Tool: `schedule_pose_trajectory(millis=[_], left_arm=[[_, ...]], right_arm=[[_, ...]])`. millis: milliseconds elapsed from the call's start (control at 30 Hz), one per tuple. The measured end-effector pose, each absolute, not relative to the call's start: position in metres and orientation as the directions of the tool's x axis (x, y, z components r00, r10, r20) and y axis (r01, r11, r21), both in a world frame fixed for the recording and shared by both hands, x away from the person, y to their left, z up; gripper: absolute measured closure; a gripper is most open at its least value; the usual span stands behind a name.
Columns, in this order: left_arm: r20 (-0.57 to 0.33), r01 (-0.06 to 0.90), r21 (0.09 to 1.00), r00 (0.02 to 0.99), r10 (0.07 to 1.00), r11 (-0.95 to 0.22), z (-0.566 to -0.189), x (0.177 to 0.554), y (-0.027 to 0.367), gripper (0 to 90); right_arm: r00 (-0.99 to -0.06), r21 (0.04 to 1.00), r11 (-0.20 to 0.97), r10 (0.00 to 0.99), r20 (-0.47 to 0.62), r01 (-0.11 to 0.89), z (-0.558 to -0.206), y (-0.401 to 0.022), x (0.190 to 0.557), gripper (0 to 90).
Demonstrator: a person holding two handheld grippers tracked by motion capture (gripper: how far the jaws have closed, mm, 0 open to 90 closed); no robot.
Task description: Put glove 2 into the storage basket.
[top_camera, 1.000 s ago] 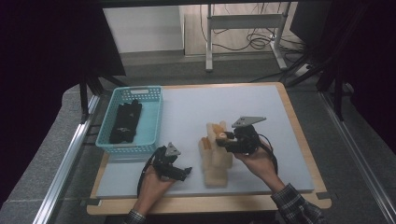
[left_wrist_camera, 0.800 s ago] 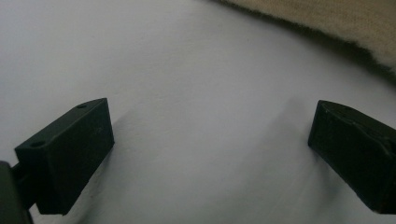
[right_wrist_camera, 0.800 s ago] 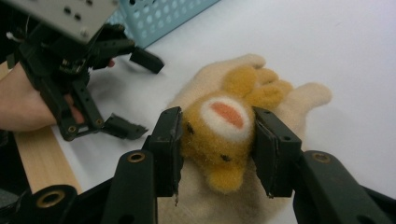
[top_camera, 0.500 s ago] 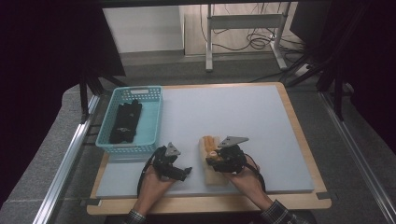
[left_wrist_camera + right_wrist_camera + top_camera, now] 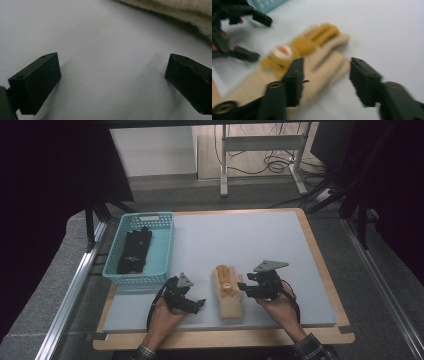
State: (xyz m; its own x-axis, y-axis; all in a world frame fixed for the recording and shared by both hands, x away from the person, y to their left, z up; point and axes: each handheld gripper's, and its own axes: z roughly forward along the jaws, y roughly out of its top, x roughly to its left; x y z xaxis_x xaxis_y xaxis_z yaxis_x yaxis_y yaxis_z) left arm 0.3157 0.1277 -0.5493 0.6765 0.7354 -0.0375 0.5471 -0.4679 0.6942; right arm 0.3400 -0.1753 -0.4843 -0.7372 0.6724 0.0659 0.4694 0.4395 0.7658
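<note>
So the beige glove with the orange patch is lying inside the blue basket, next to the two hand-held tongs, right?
Not quite. The beige glove lies on the white table mat, between the left tongs and the right tongs, not inside the blue basket. The basket sits off to the left and holds dark gloves. The high view shows this plainly.

My grippers (image 5: 192,304) are black, each topped by a grey three-cornered plate (image 5: 270,265). Black cables (image 5: 152,301) trail back. My cuffs (image 5: 312,348) are plaid.
</note>
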Motion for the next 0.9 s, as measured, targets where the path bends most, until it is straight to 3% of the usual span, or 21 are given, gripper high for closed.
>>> schedule_pose_trajectory(millis=[133,333,900], left_arm=[[-0.028,0.542,0.695,0.677,0.736,-0.472,-0.549,0.314,0.128,1.3],[-0.03,0.556,0.691,0.661,0.75,-0.462,-0.548,0.305,0.133,2.8],[-0.051,0.611,0.703,0.555,0.83,-0.365,-0.553,0.283,0.191,2.2]], right_arm=[[-0.733,0.747,0.433,0.672,0.104,0.504,-0.498,-0.188,0.343,64.9],[-0.772,0.732,0.492,0.631,0.073,0.471,-0.504,-0.188,0.334,76.3],[-0.837,0.701,0.574,0.544,0.061,0.424,-0.528,-0.157,0.316,80.7]])
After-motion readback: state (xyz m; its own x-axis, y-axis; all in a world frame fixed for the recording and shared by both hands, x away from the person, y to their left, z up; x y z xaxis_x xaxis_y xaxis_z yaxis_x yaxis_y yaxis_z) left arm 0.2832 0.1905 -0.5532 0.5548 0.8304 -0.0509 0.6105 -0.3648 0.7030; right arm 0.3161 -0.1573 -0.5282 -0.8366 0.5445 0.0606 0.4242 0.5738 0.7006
